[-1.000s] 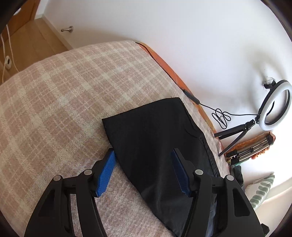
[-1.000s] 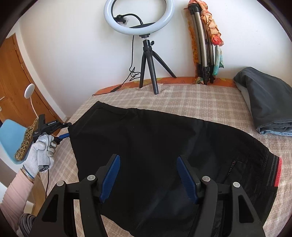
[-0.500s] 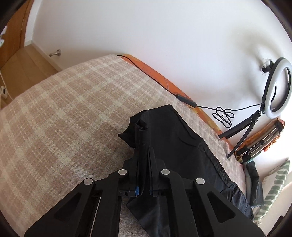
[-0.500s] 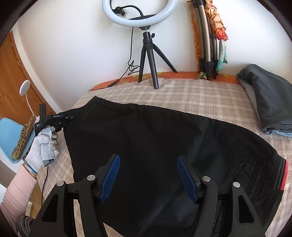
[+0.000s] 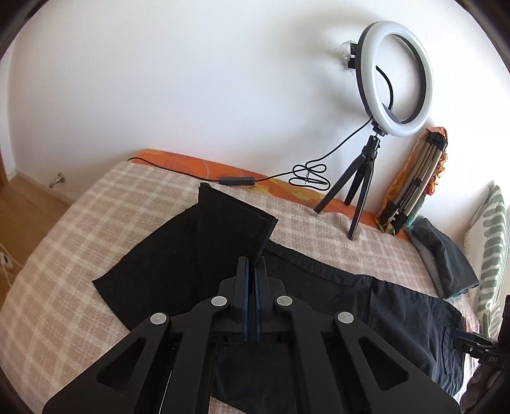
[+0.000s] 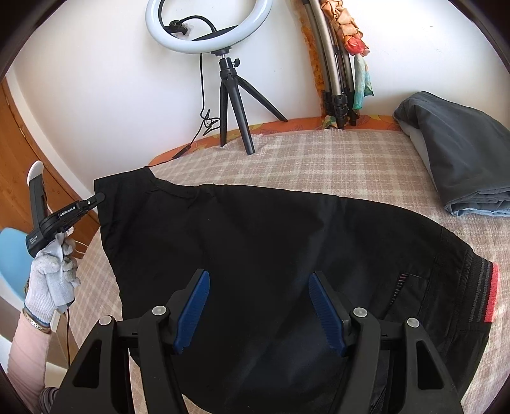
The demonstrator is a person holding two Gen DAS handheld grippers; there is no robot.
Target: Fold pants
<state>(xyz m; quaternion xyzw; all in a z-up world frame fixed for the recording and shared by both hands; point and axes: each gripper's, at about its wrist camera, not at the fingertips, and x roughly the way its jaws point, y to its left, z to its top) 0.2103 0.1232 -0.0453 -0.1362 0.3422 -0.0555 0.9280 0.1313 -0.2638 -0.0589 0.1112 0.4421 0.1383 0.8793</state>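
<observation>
Black pants (image 6: 255,242) lie spread across the plaid bed cover (image 6: 334,159), waistband with its red tab (image 6: 492,293) toward the right of the right wrist view, leg ends toward the left. Left gripper (image 5: 251,264): jaws clenched on the hem of the leg end, a fold of black cloth pinched between the pads and lifted clear of the cover, so the hem stands up as a raised flap (image 5: 232,219) in the left wrist view while the rest of the garment lies flat. In the right wrist view the same gripper (image 6: 98,199) shows at the far left corner of the pants, held by a hand in a white knit glove (image 6: 52,277) with a pale pink sleeve (image 6: 25,356) below it. Right gripper (image 6: 258,305): jaws released and standing wide, blue pads (image 6: 193,309) apart above the middle of the pants; whether the tips touch the cloth cannot be told. Ring light (image 6: 208,24) on a small black tripod (image 6: 232,105) stands on the bed at the wall, its cable (image 5: 287,175) trailing along the orange edge (image 5: 178,159). A folded tripod wrapped in patterned cloth (image 6: 341,63) leans against the wall just beside it. A folded grey garment (image 6: 459,153) lies at the far right of the cover, well apart from the black pants. A striped pillow (image 5: 491,242) shows at the right edge of the left wrist view.
</observation>
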